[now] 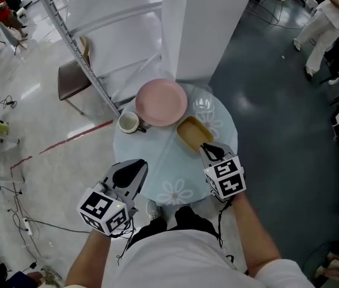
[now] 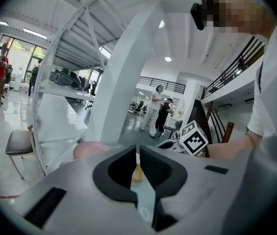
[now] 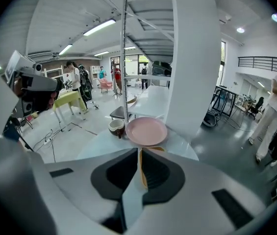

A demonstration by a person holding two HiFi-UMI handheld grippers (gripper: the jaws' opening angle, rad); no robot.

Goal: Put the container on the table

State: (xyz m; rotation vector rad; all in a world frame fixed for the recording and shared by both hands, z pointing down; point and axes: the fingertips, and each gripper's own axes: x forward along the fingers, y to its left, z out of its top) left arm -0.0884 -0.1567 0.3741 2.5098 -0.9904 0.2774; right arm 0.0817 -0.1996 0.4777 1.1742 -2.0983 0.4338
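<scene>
**A:** Where is the container (image 1: 192, 132) now?

**B:** It lies low over the round table (image 1: 163, 170), just beside the pink plate (image 1: 161, 102), on the side of the plate that is nearer to the person. If its bottom really touches the table, I cannot tell.

**A:** Does the right gripper (image 1: 208, 149) hold it?

**B:** Yes. In the right gripper view the jaws of the right gripper (image 3: 140, 168) are pressed together on the thin yellow rim of the container (image 3: 156, 149), at the end far from the pink plate (image 3: 146, 130).

**A:** And the left gripper (image 1: 138, 165)?

**B:** It is apart from the plate, at the table edge near the person. Its jaws stand almost together, only a narrow slit, with nothing held.

**A:** What else is close to the plate?

**B:** A cup (image 1: 128, 122) touches its rim, and a clear glass bowl (image 1: 203, 105) is just beside it.
</scene>
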